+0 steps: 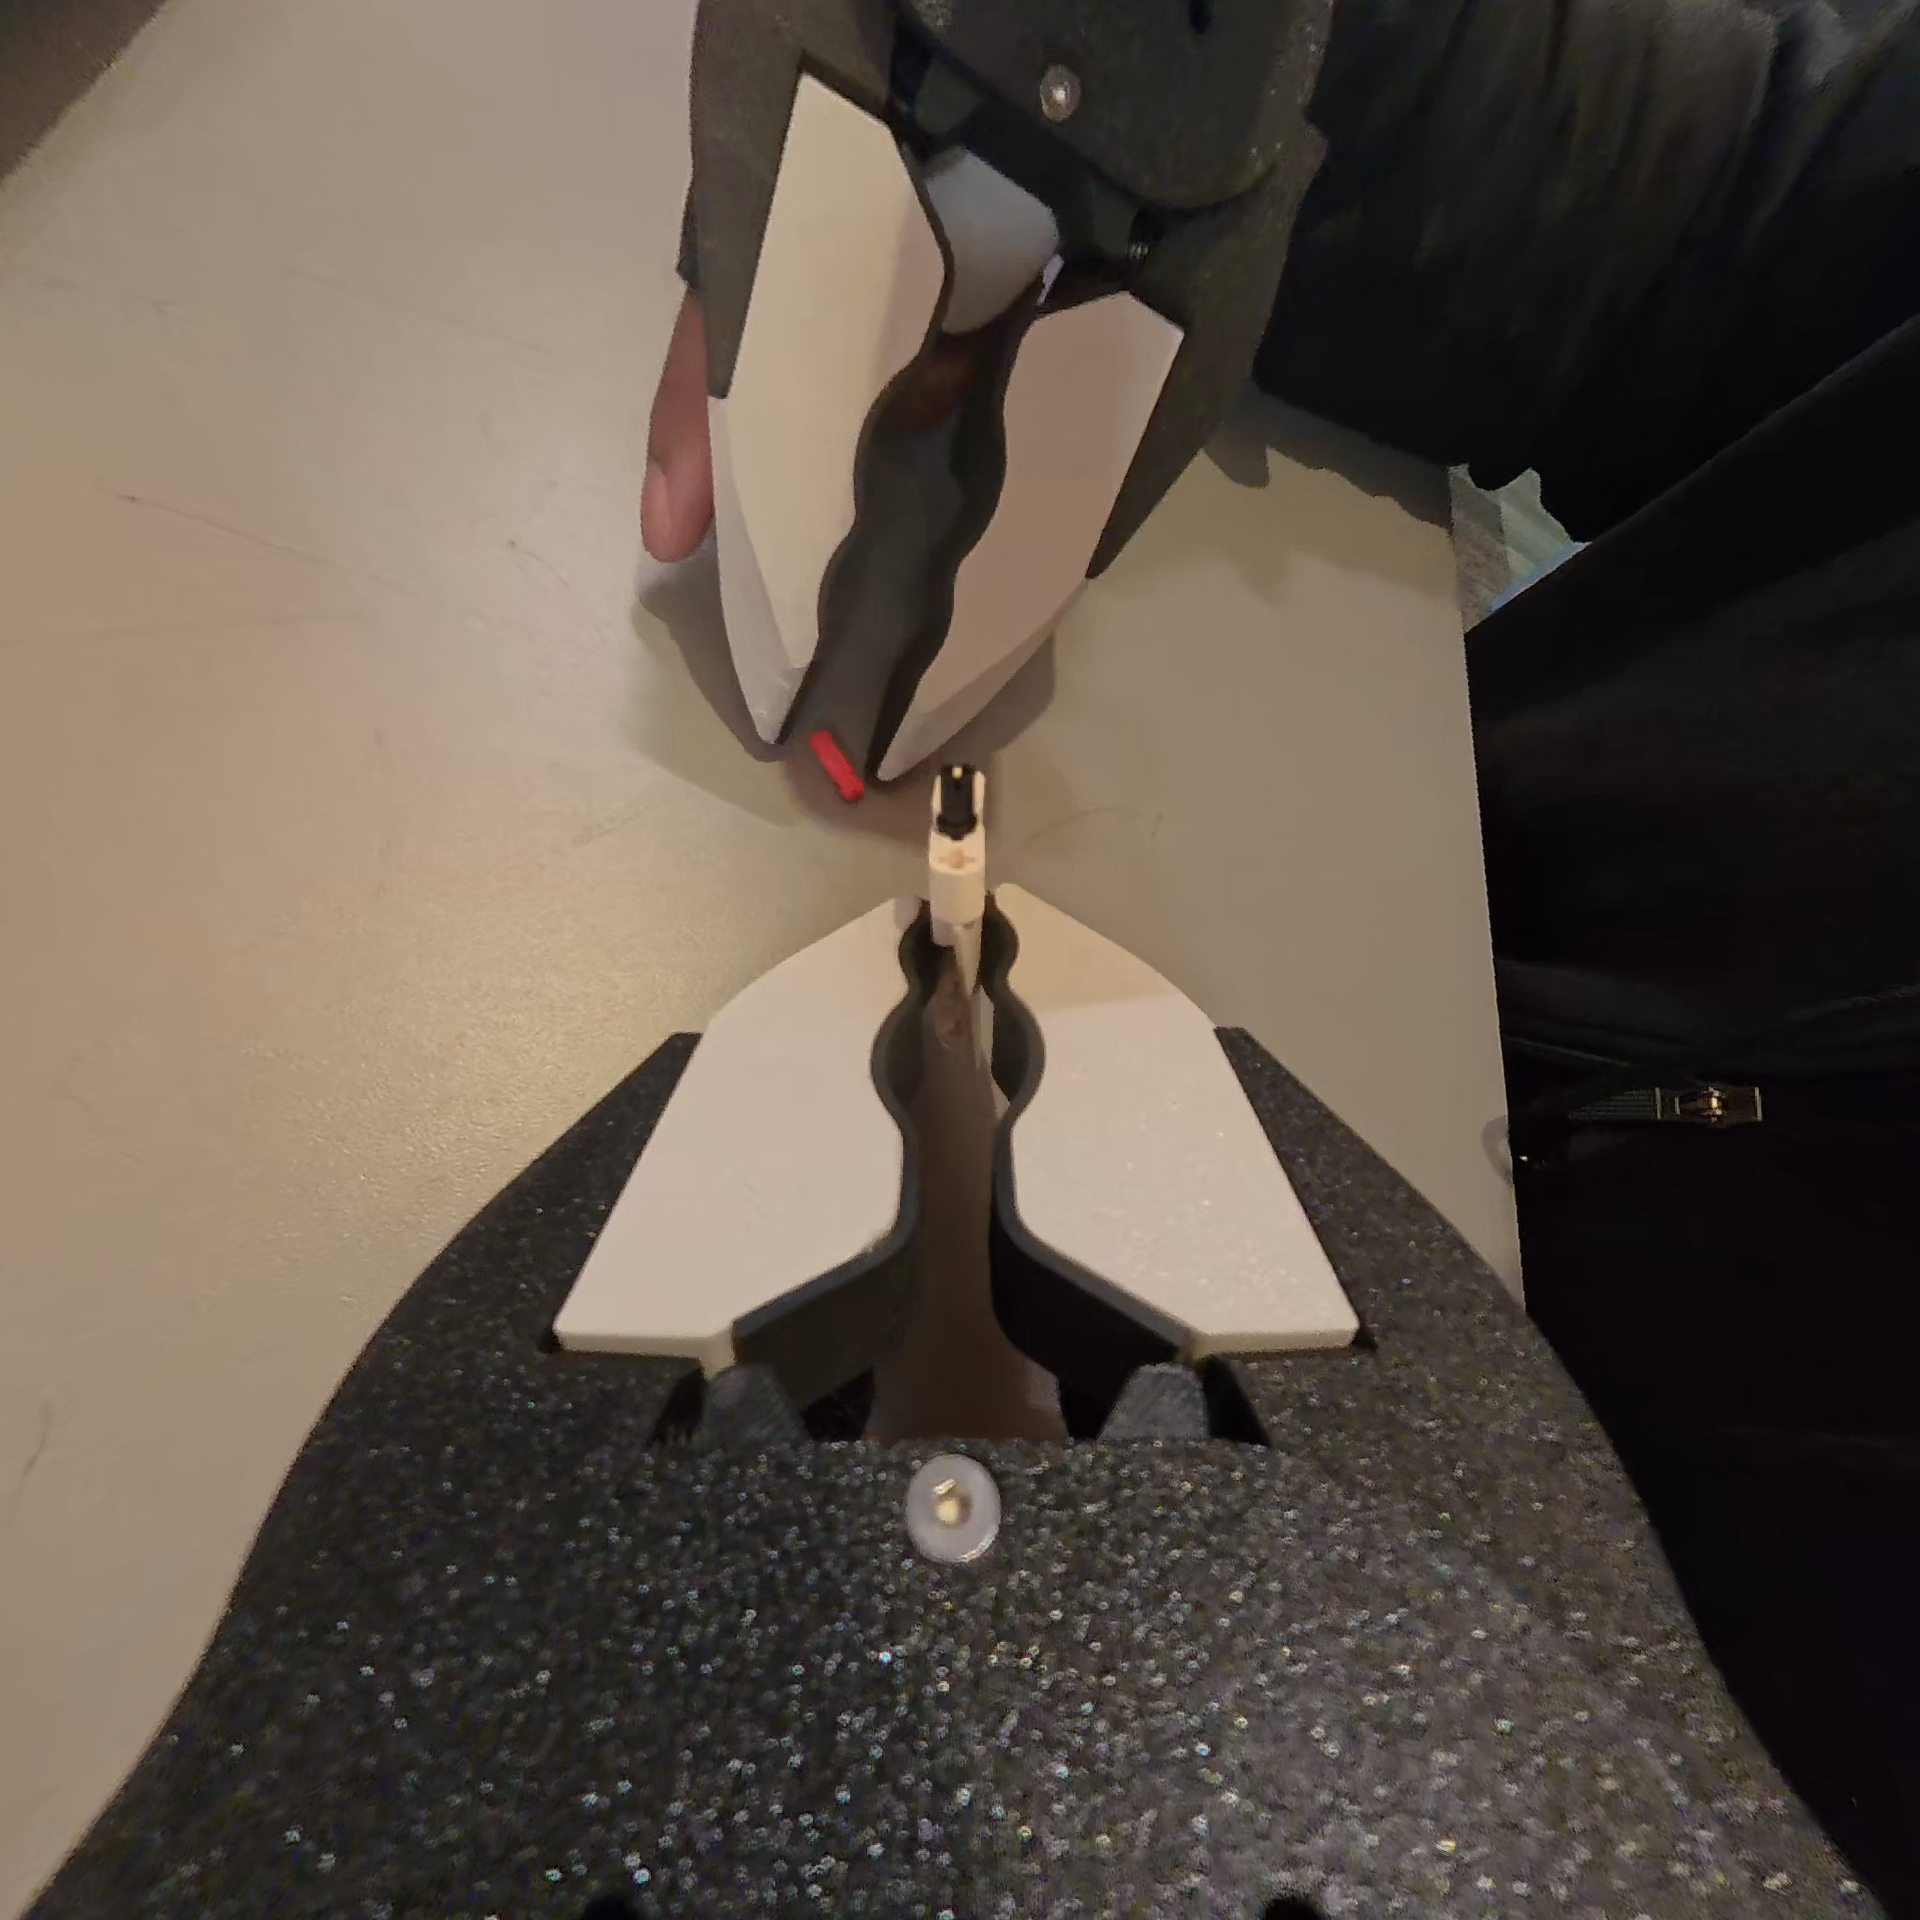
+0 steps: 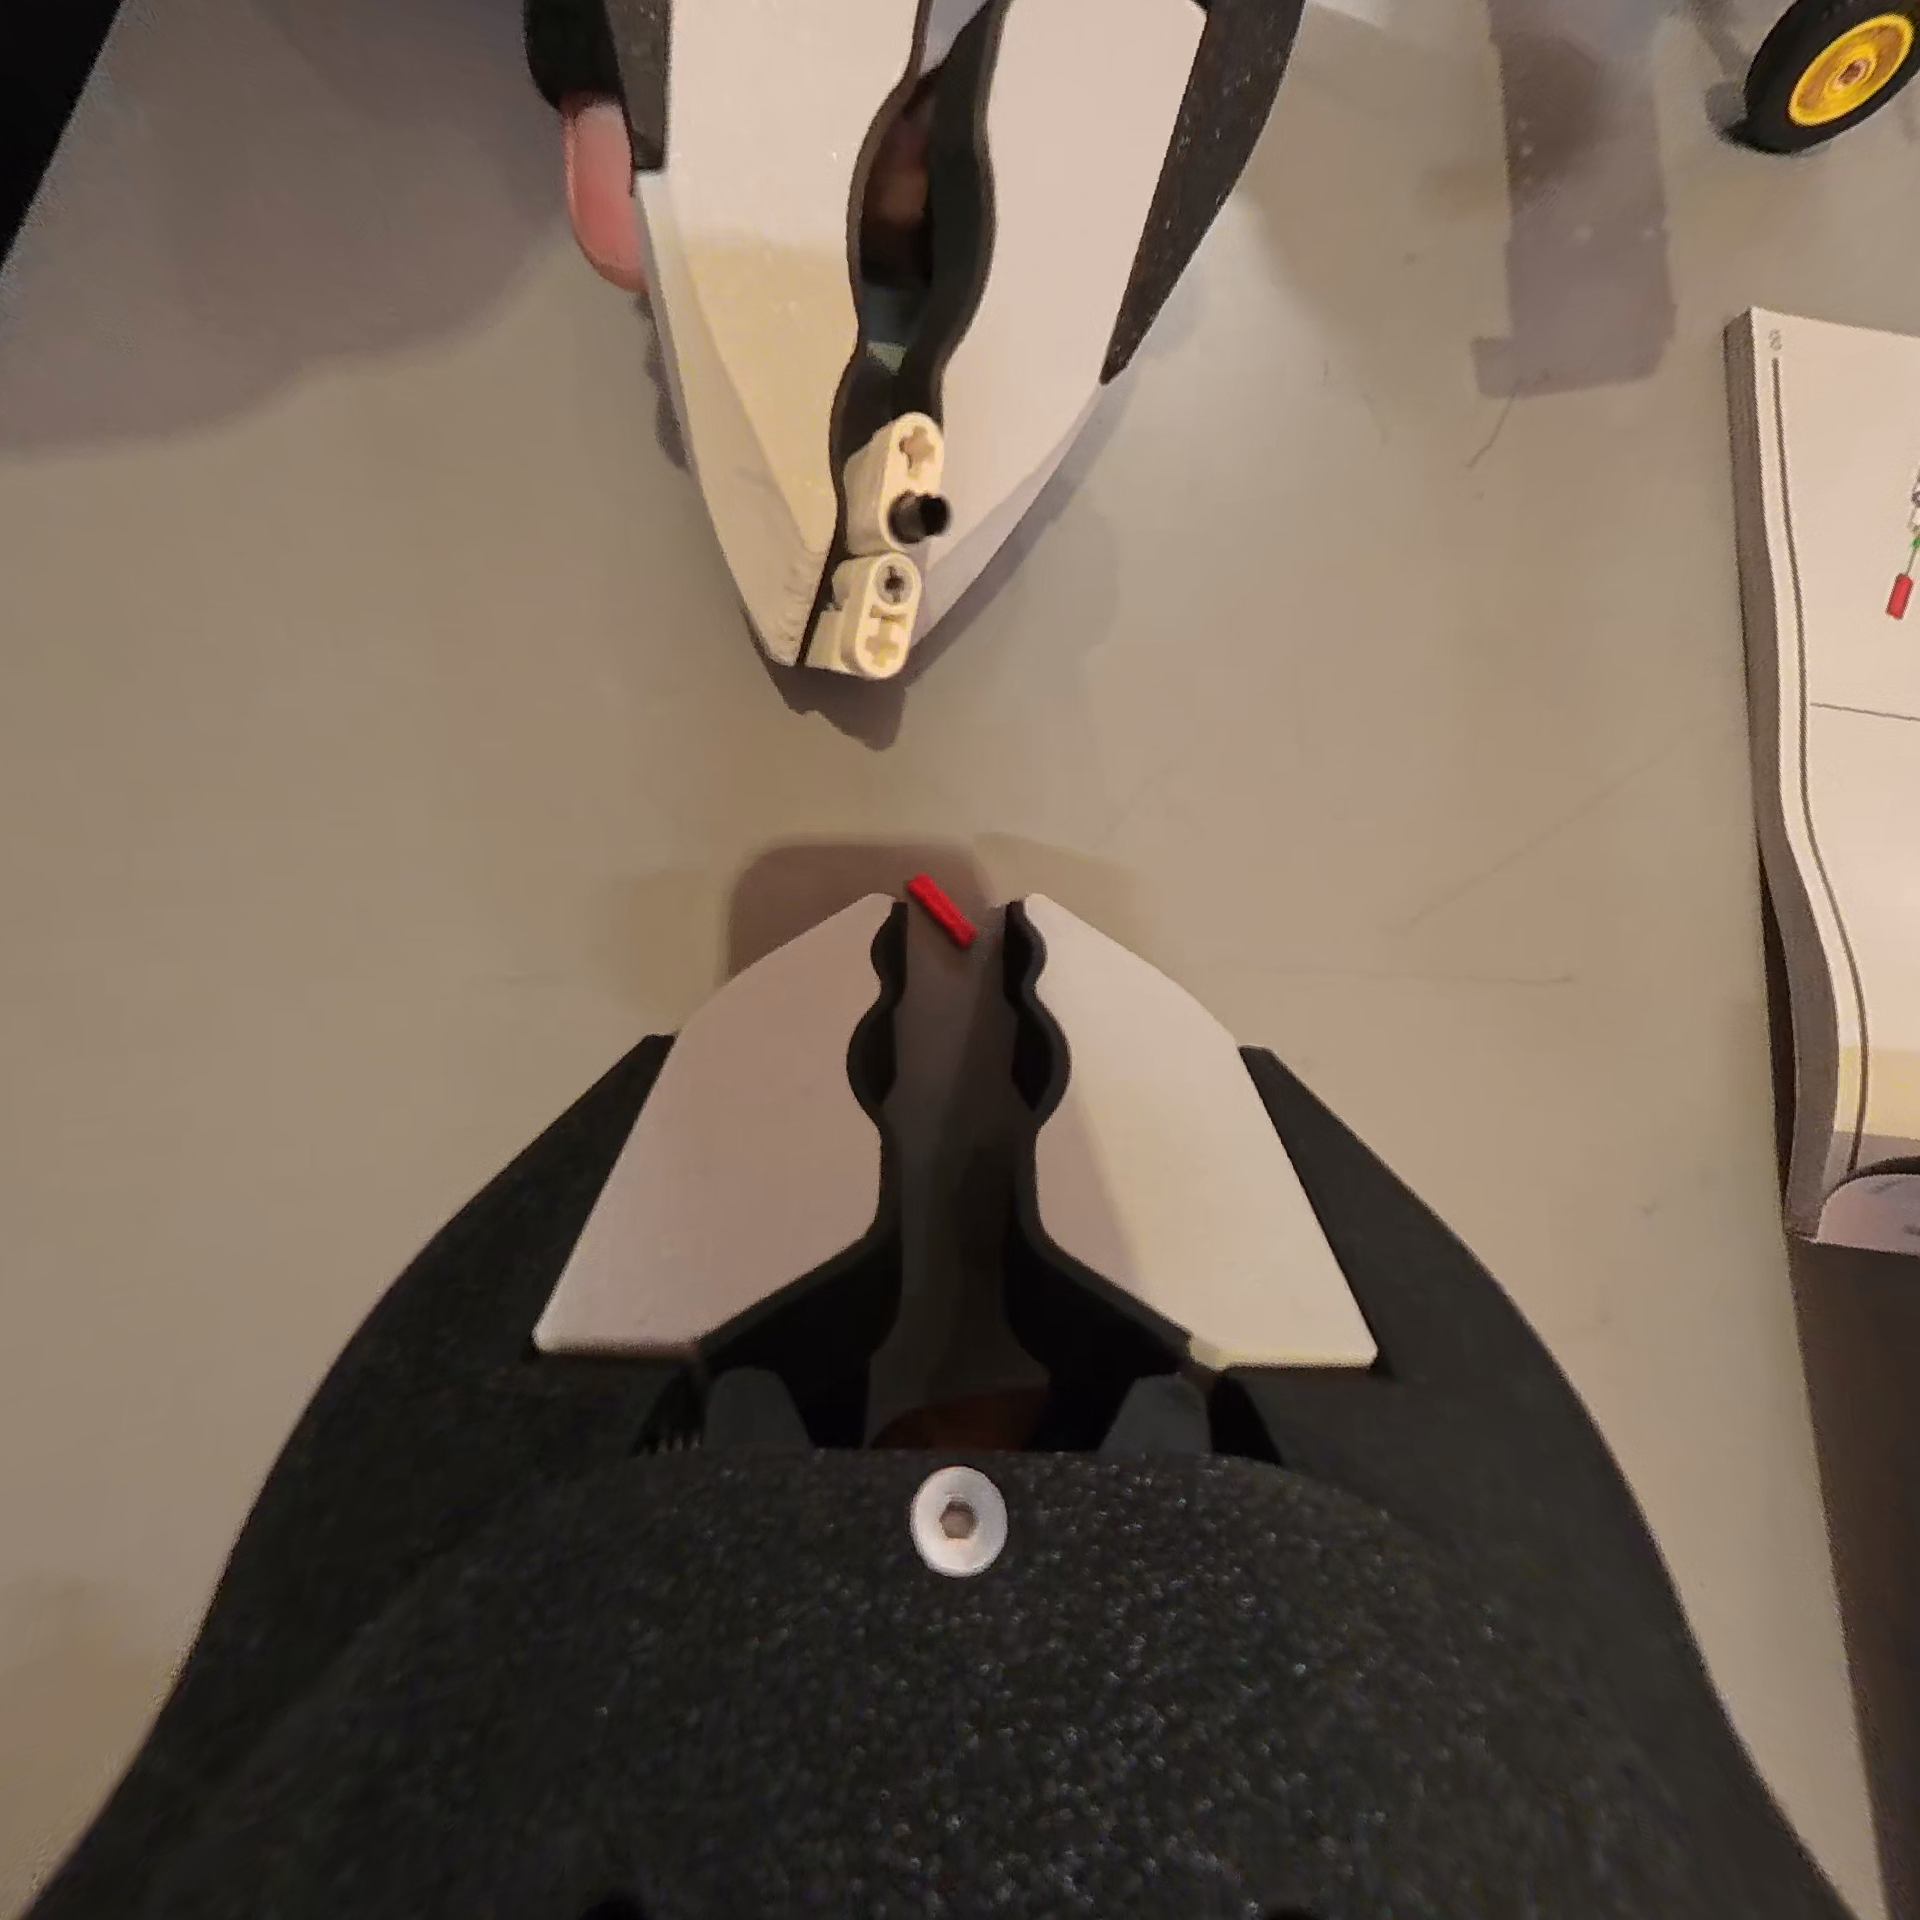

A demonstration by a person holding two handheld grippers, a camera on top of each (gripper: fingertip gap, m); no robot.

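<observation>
- While my right gripper point(image 2: 951, 914) hangs low over the beige table point(image 2: 312, 727), a small red pin point(image 2: 940, 911) lies flat on the surface between its two fingertips; the pads stand spread, with table showing on both sides of the pin, so neither pad presses on it.
- Long axis of the red pin: oblique to the fingers, running in the right wrist view from upper left, close to the left fingertip point(image 2: 831, 935), to lower right, nearer the right fingertip point(image 2: 1060, 935). I judge that pads closing from here would meet its ends at a slant, not square across it.
- Nearer gripper: the right one, which straddles the pin. My left gripper point(image 1: 951, 904) points at it from the opposite side, a short way off.
- Left gripper: fingers drawn narrow and pinching a cream connector assembly point(image 2: 883, 540), which juts beyond the tips; a short black peg point(image 2: 920, 511) stands out of one of its holes. In the left wrist view the assembly point(image 1: 954, 862) rises just beside the right gripper's tips, apart from the red pin point(image 1: 834, 764).
- Surroundings: a printed booklet point(image 2: 1808, 727) lies open at the right edge of the table, and a yellow-hubbed wheel point(image 2: 1839, 78) sits at the far right corner, both well apart from the grippers.
</observation>
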